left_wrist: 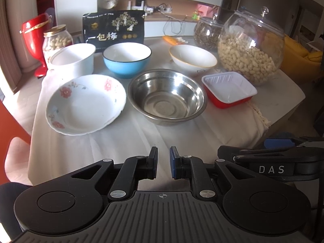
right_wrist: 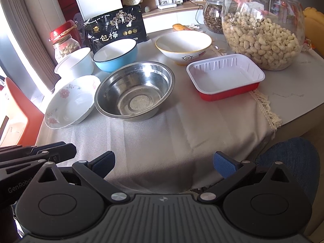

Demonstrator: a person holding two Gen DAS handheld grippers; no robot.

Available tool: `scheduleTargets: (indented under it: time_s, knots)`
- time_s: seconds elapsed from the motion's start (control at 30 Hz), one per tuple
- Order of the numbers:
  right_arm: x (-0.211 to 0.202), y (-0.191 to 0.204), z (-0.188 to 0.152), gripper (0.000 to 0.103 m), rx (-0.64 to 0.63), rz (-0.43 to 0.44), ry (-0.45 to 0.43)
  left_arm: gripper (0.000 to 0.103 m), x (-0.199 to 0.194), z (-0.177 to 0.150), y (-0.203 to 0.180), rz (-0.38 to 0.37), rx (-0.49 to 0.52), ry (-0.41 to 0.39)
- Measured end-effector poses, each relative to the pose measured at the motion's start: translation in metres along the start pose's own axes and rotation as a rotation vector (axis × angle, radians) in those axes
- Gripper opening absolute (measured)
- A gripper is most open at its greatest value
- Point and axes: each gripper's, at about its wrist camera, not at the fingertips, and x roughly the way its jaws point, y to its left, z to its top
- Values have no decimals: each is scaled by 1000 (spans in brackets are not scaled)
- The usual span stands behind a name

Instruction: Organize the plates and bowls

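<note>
Six dishes lie ahead of our claws on the clothed table (right_wrist: 162, 137), none stacked yet. Straight beyond the left claw (left_wrist: 163, 162) sits the steel bowl (left_wrist: 167, 96), with the floral plate (left_wrist: 86, 104) just left of it and the red tray (left_wrist: 228, 89) to its right. Farther off stand the white tub (left_wrist: 73, 59), the blue bowl (left_wrist: 127, 59) and the cream bowl (left_wrist: 192, 59). The left claw is clenched, nothing between its pads; the right claw (right_wrist: 164, 165) hangs released, jaws wide, also empty, near the table's front edge.

We judge nesting has not begun. A good start is to pinch a rim, not a wall: the steel is smooth and slick, the plate shallow with a scalloped edge, the tray thin, ribbed plastic that may flex. The round bowls should nest by width. The left claw must open first. The peanut jar (right_wrist: 261, 26) crowds the tray, so we would approach that from the front.
</note>
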Motion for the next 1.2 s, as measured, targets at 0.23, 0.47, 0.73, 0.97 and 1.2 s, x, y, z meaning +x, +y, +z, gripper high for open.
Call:
scheduleTargets:
  time_s: [0.23, 0.47, 0.73, 0.97, 1.2]
  knots:
    - [1, 1, -1, 103, 1, 0, 5, 15, 1, 0, 0, 0, -2, 2]
    - [1, 1, -1, 103, 2, 0, 5, 15, 1, -1, 1, 0, -3, 2]
    - [1, 1, -1, 103, 2, 1, 6, 15, 1, 0, 1, 1, -4, 3]
    - [1, 1, -1, 103, 2, 1, 5, 15, 0, 0, 2, 3, -4, 2]
    - [2, 2, -1, 103, 0, 9, 4, 15, 1, 2, 3, 10, -11, 4]
